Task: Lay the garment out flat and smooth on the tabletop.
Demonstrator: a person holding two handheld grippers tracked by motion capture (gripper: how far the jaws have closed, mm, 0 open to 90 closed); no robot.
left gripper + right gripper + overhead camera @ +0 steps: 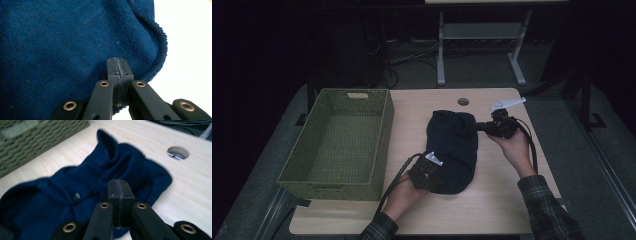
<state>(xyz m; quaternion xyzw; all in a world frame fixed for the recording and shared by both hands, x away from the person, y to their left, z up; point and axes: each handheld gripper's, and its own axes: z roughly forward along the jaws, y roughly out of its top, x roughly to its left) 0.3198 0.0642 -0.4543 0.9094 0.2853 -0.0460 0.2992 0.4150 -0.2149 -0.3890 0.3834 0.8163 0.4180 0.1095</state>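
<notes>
both tongs (pixel 438 171) (pixel 480 127) clamped on towel (pixel 453 150) edges

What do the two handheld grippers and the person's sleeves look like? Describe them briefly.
Both the left gripper and the right gripper are black, with two flat jaws on linkage arms studded with brass-coloured rivets. Each carries a pale grey three-cornered plate and trails a black cable. The sleeves are dark plaid.
</notes>
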